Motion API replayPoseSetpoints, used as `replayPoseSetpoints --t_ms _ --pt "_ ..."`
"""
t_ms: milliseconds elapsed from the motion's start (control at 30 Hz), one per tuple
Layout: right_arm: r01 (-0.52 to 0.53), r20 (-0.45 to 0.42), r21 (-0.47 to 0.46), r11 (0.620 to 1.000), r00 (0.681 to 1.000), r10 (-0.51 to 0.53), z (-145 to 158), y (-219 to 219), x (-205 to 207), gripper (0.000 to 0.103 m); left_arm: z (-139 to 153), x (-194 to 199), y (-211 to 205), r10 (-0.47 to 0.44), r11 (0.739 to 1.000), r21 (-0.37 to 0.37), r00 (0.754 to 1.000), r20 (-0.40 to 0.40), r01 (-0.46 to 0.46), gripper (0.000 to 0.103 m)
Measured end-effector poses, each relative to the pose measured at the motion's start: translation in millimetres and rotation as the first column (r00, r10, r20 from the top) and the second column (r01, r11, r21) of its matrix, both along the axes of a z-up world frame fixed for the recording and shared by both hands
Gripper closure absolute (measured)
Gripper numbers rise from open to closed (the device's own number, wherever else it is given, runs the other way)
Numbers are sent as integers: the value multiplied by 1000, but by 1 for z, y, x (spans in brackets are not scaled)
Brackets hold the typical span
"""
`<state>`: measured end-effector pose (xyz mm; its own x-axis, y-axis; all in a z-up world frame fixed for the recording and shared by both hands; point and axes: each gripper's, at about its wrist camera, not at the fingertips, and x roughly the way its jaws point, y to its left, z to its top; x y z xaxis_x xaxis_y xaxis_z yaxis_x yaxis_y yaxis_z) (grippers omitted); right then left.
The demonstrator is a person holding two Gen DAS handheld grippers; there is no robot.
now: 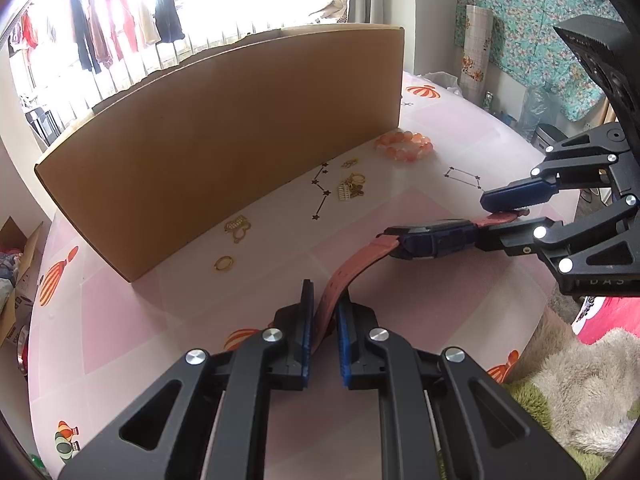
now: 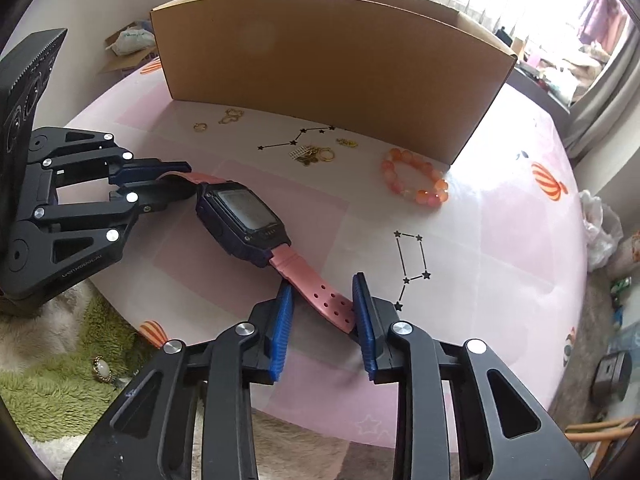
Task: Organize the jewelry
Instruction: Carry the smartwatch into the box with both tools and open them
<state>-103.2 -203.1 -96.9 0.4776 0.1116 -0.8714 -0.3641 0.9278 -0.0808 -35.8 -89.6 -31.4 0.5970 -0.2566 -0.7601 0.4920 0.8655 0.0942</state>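
A watch [image 2: 240,216] with a dark blue case and pink strap lies stretched between both grippers above the pink table; it also shows in the left wrist view [image 1: 432,238]. My left gripper [image 1: 325,300] is shut on one strap end. My right gripper [image 2: 322,300] is open, its pads either side of the other strap end [image 2: 328,300] with a gap. An orange bead bracelet [image 2: 416,180] and several small gold charms [image 2: 312,155] lie in front of the open cardboard box [image 2: 320,60].
More gold pieces [image 2: 218,120] lie near the box's left corner. A green and beige fluffy blanket [image 2: 52,376] with a brooch [image 2: 102,368] lies off the table's near edge. Bags and clutter stand to the right of the table.
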Motion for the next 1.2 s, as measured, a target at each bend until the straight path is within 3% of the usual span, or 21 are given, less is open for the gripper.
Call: replayPoseSetpoints --t_ms 133,333,567,667,733,833,900,967,1067,1200 --pt "37 65 29 999 997 -39 7 -1 -4 100 2 -2 -1 6 1000 21 1000 12 -6 94" --pt "72 157 75 995 984 -83 35 -5 -13 102 31 -10 -1 0 1000 -4 996 86 1 100" --pt "44 362 109 993 929 -81 113 -7 -13 102 116 -19 10 -15 996 -82 970 244 36 100" --pt "-9 440 117 993 897 -43 151 -7 8 102 150 -3 16 -13 994 -103 955 295 45 100" --pt "-53 447 125 991 894 -9 169 -7 35 102 166 21 20 -2 992 -118 958 288 38 100" --pt "-105 362 137 985 931 49 179 -2 95 102 175 70 28 35 991 -132 979 199 -8 100" --pt "-115 259 135 984 963 77 173 7 140 102 171 107 37 54 986 -160 996 70 -42 100" --pt "-119 161 100 988 982 102 160 17 181 102 159 148 40 63 980 -182 995 -74 -75 100" --pt "-125 5 50 991 992 125 131 30 230 102 134 201 40 78 977 -173 963 -257 -126 100" --pt "-132 -154 -31 991 980 125 91 45 270 102 94 251 43 95 960 -188 871 -481 -208 100"
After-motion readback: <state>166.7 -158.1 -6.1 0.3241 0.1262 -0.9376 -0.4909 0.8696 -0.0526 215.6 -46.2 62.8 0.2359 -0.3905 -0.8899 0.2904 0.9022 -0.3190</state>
